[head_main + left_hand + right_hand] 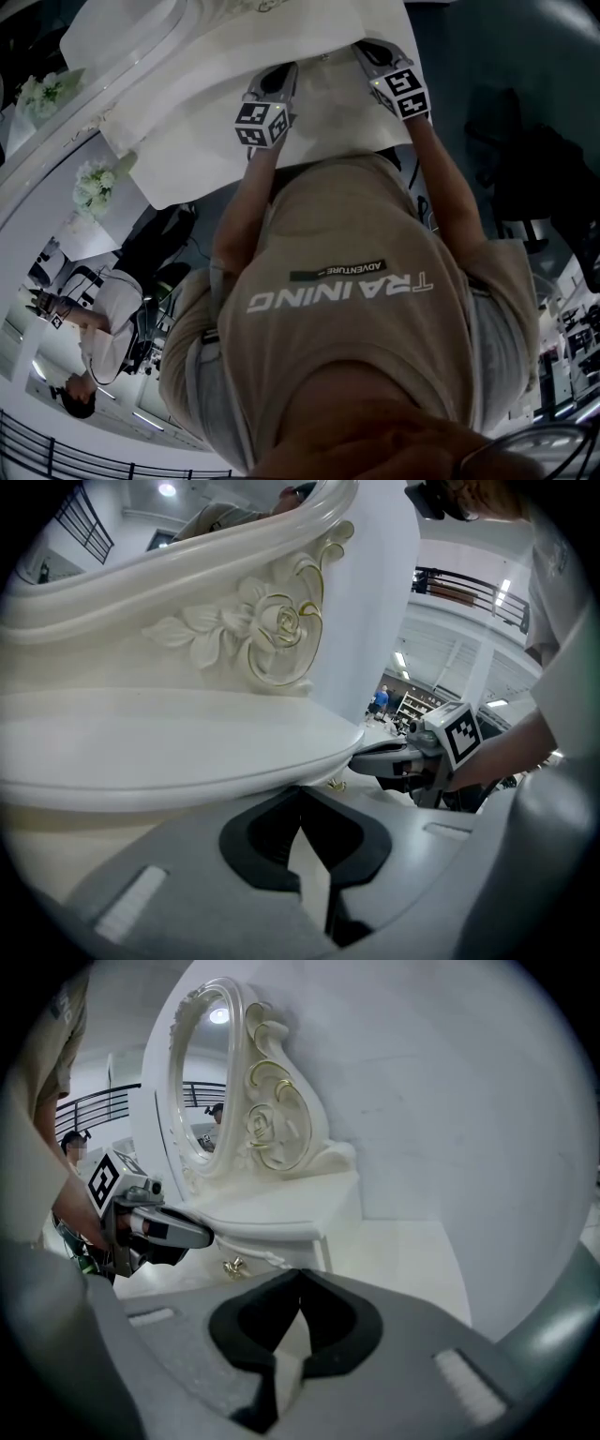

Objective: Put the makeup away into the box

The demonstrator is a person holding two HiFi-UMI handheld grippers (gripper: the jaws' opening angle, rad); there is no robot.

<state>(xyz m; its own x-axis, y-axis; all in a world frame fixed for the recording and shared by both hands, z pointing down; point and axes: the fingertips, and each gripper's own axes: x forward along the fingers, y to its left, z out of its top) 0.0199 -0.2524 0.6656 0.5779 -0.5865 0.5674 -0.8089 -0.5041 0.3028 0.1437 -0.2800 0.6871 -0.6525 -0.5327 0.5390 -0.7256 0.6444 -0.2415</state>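
No makeup and no box show in any view. In the head view both grippers are held out side by side over the white dressing table (187, 159), the left gripper (272, 80) at the left and the right gripper (375, 52) at the right. The left gripper (301, 789) has its jaws together with nothing between them, just under the rim of the tabletop (169, 747). The right gripper (300, 1274) is likewise shut and empty, pointing at the table's front. Each gripper shows in the other's view: the right gripper (412, 757) and the left gripper (150, 1227).
A carved white mirror frame with gold rose trim (267, 1119) stands on the dressing table (281, 1208), against a white wall (450, 1101). A small gold drawer knob (232, 1266) sits under the tabletop. White flowers (94, 186) and another person (98, 323) are off to the left.
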